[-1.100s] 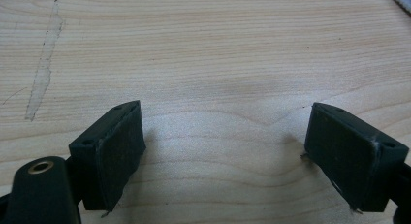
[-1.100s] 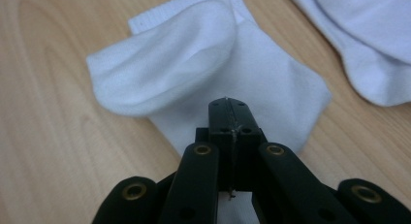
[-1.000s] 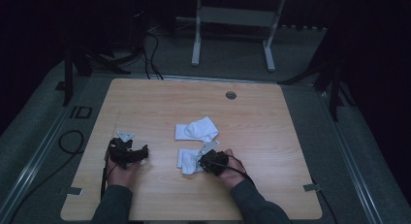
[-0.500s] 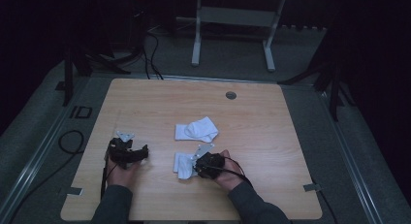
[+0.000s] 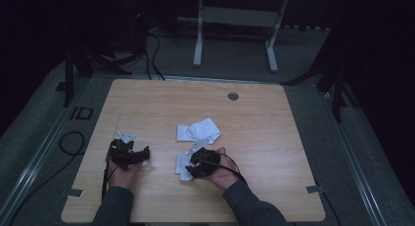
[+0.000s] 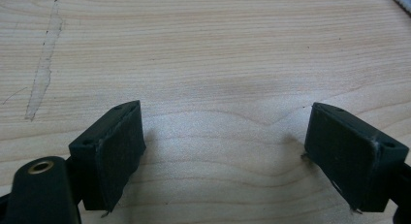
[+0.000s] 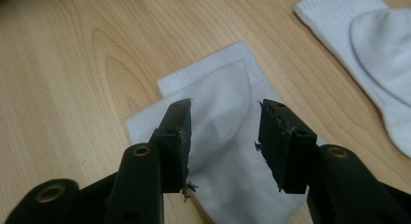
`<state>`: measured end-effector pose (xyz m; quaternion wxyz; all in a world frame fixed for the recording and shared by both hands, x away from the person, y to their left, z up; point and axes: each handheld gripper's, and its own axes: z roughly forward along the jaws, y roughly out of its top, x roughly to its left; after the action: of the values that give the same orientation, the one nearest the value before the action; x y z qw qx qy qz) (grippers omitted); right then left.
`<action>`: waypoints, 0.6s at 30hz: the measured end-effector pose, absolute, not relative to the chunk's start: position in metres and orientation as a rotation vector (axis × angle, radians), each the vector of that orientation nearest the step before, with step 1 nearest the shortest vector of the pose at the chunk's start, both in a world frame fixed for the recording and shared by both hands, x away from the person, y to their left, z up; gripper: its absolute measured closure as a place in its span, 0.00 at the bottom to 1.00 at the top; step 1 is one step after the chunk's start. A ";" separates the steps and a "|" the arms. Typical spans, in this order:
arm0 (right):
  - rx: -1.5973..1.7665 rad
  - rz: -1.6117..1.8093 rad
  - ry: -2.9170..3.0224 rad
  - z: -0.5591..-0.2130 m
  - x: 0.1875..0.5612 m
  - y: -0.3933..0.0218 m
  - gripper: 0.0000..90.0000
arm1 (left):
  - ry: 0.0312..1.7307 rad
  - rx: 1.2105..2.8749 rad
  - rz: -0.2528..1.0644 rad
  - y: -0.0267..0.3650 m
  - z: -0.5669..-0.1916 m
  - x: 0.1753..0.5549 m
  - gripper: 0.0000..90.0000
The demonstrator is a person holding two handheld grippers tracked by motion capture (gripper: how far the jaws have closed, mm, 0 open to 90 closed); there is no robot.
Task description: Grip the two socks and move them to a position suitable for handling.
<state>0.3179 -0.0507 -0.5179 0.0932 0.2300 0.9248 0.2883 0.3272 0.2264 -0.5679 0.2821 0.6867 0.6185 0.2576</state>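
Above the folded white sock (image 7: 223, 122), which lies just in front of the second sock (image 7: 368, 54), the right gripper (image 7: 224, 136) has just been parting its jaws, nothing clamped; the left gripper (image 6: 225, 151) gapes wide over bare table (image 6: 218, 49).

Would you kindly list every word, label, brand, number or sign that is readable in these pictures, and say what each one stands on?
"ID": this is how the dark marking on the floor left of the table seems to read, though it is small and dim.
There is no readable text on the two white socks, on the table, or on either claw.
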 end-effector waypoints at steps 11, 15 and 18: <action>0.791 0.841 2.842 -0.533 0.330 -0.045 0.85 | 1.657 1.839 0.690 0.226 -0.568 0.327 0.16; 0.739 0.861 2.819 -0.525 0.324 -0.044 0.96 | 1.657 1.839 0.690 0.226 -0.568 0.327 0.16; 0.711 0.887 2.797 -0.514 0.319 -0.044 0.96 | 1.657 1.840 0.690 0.226 -0.568 0.327 0.16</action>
<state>0.3188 -0.0444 -0.5141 0.0613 0.2350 0.9246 0.2934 0.3272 0.2264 -0.5679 0.2819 0.6867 0.6186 0.2575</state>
